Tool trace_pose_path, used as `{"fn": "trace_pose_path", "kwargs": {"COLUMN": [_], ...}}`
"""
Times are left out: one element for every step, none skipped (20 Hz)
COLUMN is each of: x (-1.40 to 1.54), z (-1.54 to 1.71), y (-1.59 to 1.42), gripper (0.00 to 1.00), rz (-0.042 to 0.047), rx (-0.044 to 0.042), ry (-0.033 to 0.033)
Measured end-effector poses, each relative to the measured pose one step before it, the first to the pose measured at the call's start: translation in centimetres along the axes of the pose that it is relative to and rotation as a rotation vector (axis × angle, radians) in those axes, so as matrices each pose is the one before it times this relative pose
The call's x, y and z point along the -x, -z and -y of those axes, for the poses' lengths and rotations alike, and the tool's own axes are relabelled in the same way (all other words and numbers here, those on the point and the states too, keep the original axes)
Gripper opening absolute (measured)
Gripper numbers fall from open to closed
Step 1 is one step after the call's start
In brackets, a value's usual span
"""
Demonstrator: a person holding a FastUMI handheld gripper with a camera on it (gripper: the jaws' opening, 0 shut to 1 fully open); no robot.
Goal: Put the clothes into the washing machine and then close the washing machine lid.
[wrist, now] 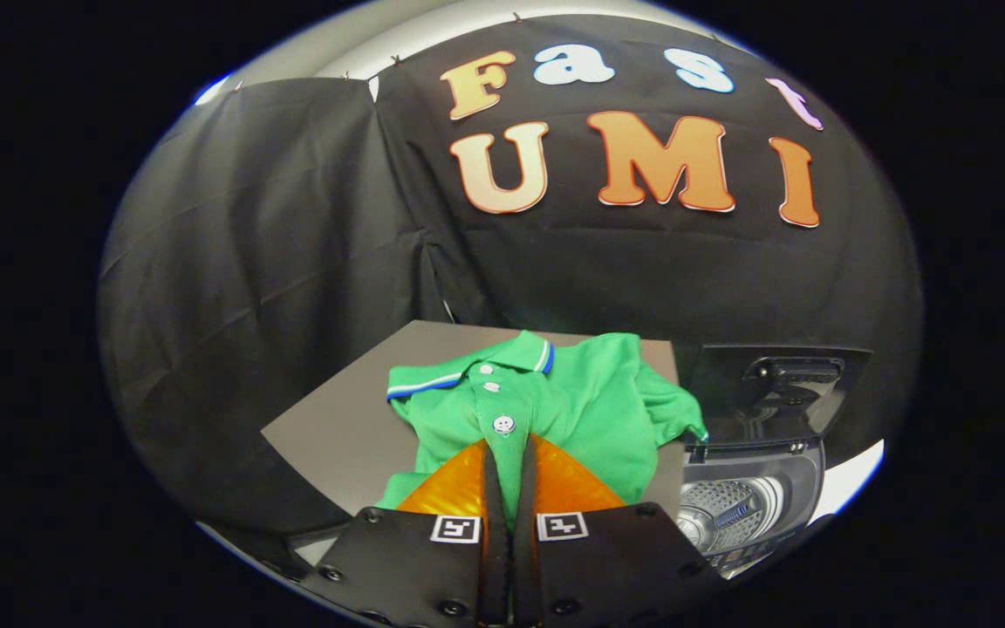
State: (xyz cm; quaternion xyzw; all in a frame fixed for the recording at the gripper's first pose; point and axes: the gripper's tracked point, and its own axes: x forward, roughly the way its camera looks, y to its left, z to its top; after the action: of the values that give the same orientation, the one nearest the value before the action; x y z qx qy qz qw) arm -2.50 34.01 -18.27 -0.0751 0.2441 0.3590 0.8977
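- A green polo shirt is seen lying on a grey table, its collar edged in white and blue and turned toward the booth wall.
- A placket with white buttons is shown running down the shirt's front toward the fingers.
- The fingers are brought almost together, with only a narrow gap left between them.
- A strip of the shirt's green fabric is seen in that gap, and the shirt appears to be pinched there, just below the lowest button; whether both fingers truly press on the cloth cannot be told for certain.
- The rest of the shirt is spread ahead of the fingers and beyond them, with one sleeve draped toward the table's right edge.
- A washing machine is placed just beside the table, to the right of the fingers and lower than the table top.
- Its dark lid is raised and stands upright behind the opening.
- The perforated metal drum is visible through the open top.
- The shirt's sleeve is seen near the machine's opening, yet the garment is still on the table.
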Motion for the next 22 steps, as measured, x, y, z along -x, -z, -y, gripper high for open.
{"fn": "trace_pose_path", "kwargs": {"x": [0.965, 0.827, 0.648, 0.396, 0.446, 0.754, 0.639, 0.709, 0.487, 0.671, 0.347, 0.358, 0.276, 0.582, 0.356, 0.189, 0.1, -0.082, 0.073, 0.096, -0.096, -0.247], "z": [1.297, 0.831, 0.933, 0.859, 0.846, 0.823, 0.839, 1.07, 1.059, 1.081, 1.176, 1.144, 1.369, 1.231, 1.284, 1.084, 1.287, 1.032, 1.19, 0.998, 1.153, 0.925], "y": [-0.584, -0.802, -0.95, -1.037, -1.182, -1.072, -1.292, -1.027, -1.168, -0.716, -0.714, -0.701, -0.503, -0.232, -0.336, -0.251, -0.155, -0.151, -0.099, -0.107, -0.096, 0.153], "gripper": [0.1, 0.1, 0.1, 0.1, 0.1, 0.1, 0.1, 0.1, 0.1, 0.1, 0.1, 0.1, 0.1, 0.1, 0.1, 0.1, 0.1, 0.1, 0.1, 0.1, 0.1, 0.1], "rz": [0.01797, 0.01837, 0.01753, 0.01616, 0.01931, 0.02141, 0.02371, 0.02417, 0.02074, 0.01616, 0.01136, 0.01353, 0.01248, 0.00831, 0.0066, 0.00642, 0.00378, 0.00318, 0.00288, 0.00394, 0.00324, -0.00535], "rx": [-0.0093, -0.00757, -0.00187, -0.00284, -0.00321, -0.00048, 0.002, 0.00437, 0.00594, 0.00429, 0.00172, 0.0004, -0.00213, -0.00386, -0.00365, -0.00078, -0.00053, -0.0023, -0.00233, -0.0018, 0.00036, 0.0004], "ry": [0.01169, 0.01782, 0.01482, 0.01465, 0.01046, 0.01082, 0.01194, 0.01504, 0.01708, 0.01521, 0.0169, 0.0198, 0.01955, 0.01992, 0.02157, 0.0203, 0.02059, 0.01783, 0.01605, 0.01639, 0.01514, 0.01564]}}
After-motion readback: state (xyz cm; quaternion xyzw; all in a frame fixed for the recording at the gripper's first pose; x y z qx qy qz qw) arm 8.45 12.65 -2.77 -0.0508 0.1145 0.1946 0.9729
